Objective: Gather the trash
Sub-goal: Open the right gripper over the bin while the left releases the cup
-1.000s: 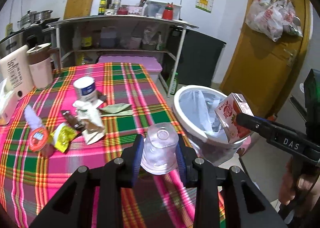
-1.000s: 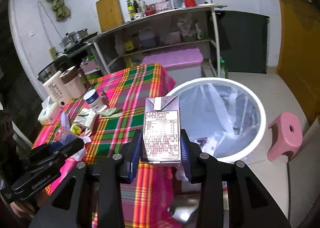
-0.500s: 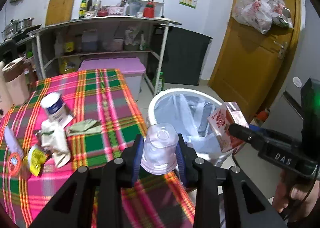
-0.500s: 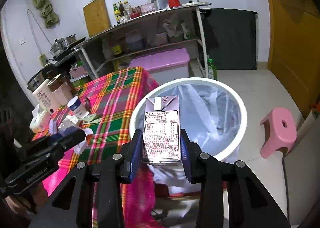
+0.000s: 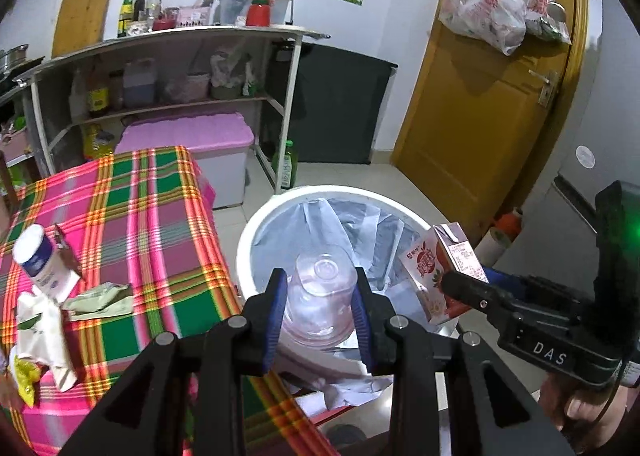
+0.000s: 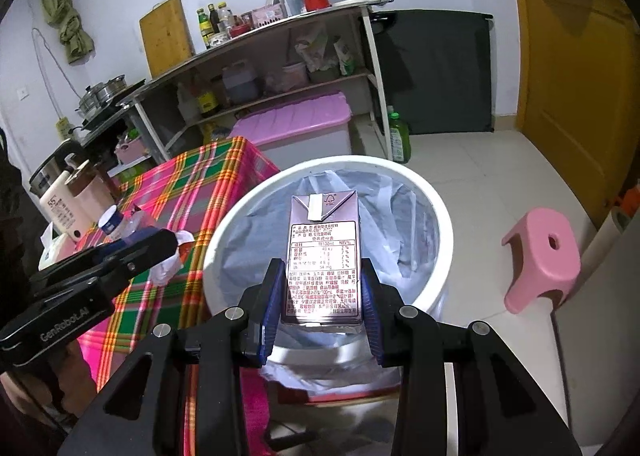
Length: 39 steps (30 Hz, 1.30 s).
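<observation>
My left gripper (image 5: pixel 320 308) is shut on a clear plastic cup (image 5: pixel 322 296), held upside down over the near rim of the white trash bin (image 5: pixel 256 232). The bin is lined with a pale plastic bag. My right gripper (image 6: pixel 322 296) is shut on a small drink carton (image 6: pixel 323 256), its silver label side facing the camera, above the bin's (image 6: pixel 224 240) near rim. In the left wrist view the carton (image 5: pixel 434 276) shows its red strawberry face at the bin's right side. More trash lies on the plaid tablecloth (image 5: pixel 132 216): crumpled wrappers (image 5: pixel 44 320) and a small white bottle (image 5: pixel 42 262).
A pink stool (image 6: pixel 540 256) stands on the tiled floor right of the bin. A metal shelf unit (image 5: pixel 168 68) with bottles and a pink-lidded storage box (image 5: pixel 188 136) sit behind the table. A yellow door (image 5: pixel 488 104) with hanging bags is at the right. A kettle and mug (image 6: pixel 76 196) occupy the table's far end.
Both grippers have moved from over the table toward the bin. The cup now hangs over the bin's opening instead of the tablecloth, and the carton is above the bin.
</observation>
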Tool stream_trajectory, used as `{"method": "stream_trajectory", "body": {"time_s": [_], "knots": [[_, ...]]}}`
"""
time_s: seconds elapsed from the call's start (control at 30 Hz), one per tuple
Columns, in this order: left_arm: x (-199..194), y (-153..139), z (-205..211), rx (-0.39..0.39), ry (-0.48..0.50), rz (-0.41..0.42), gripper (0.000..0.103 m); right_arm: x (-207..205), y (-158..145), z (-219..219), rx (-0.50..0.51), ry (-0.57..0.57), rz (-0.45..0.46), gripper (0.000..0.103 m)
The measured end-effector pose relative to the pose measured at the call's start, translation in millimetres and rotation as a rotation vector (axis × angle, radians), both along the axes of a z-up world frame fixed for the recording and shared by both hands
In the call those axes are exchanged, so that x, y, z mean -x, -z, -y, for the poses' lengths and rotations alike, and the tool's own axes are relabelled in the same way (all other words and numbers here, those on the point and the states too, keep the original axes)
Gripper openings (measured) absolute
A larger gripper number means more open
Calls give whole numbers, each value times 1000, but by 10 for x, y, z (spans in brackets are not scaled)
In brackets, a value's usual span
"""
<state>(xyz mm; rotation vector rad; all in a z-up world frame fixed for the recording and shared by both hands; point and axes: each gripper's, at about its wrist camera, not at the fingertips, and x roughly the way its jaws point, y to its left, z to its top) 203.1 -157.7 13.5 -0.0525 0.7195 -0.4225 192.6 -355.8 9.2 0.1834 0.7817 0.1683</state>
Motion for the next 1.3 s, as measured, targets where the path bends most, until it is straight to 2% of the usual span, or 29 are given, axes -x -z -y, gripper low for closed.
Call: {"method": "stream_trajectory", "body": {"time_s": [0.43, 0.53, 0.6, 0.63, 0.7, 1.0, 1.3], "knots": [[-188, 111, 173, 7, 37, -34, 34, -212, 281, 47, 1, -20, -95, 38], [-211, 132, 184, 14, 39, -41, 44, -220, 335, 48, -2, -29, -108, 38], [-211, 135, 178, 21, 39, -42, 46, -217, 346, 49, 0, -28, -105, 39], [-210, 135, 174, 21, 37, -42, 46, -214, 346, 50, 0, -27, -103, 43], [-208, 135, 151, 25, 34, -44, 47, -219, 342, 58, -6, -31, -101, 47], [-109, 61, -7, 48, 12, -32, 47, -113, 195, 24, 14, -33, -63, 47], [116, -24, -189, 38, -33, -13, 47, 100, -47, -129, 19, -70, 5, 47]]}}
